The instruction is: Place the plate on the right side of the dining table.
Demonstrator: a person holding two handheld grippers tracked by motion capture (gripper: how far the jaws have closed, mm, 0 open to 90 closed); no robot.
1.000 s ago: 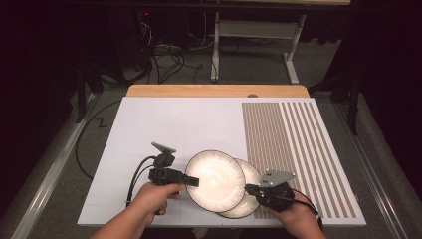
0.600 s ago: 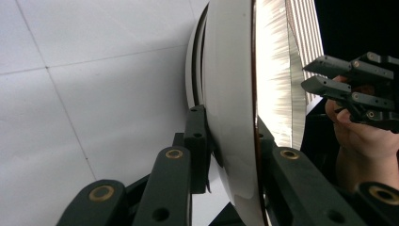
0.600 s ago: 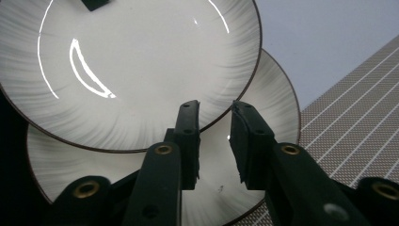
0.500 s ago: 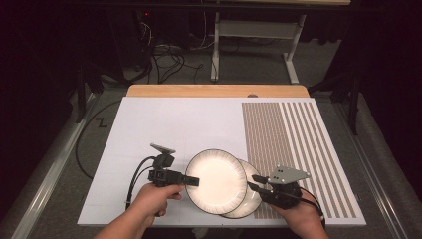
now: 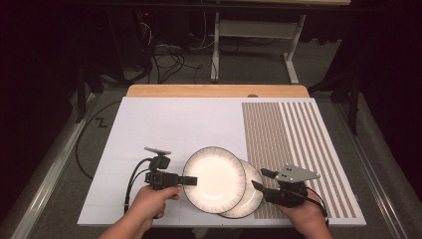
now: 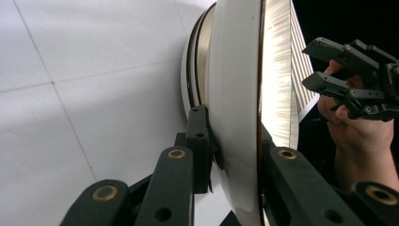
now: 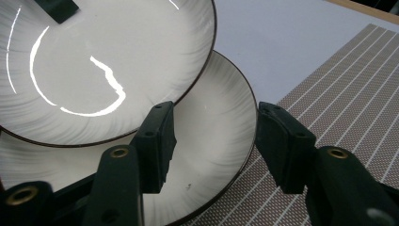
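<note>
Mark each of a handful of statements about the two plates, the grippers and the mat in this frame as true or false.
1. The left gripper is clamped on the rim of the upper plate. True.
2. The right gripper is shut on the lower plate. False: its jaws stand open on either side of that plate's rim, gripping nothing.
3. The upper plate overlaps the lower plate. True.
4. The striped mat covers the left half of the table. False: it lies on the right part of the white board.
5. The lower plate lies partly on the striped mat. True: its right edge reaches over the mat.
</note>
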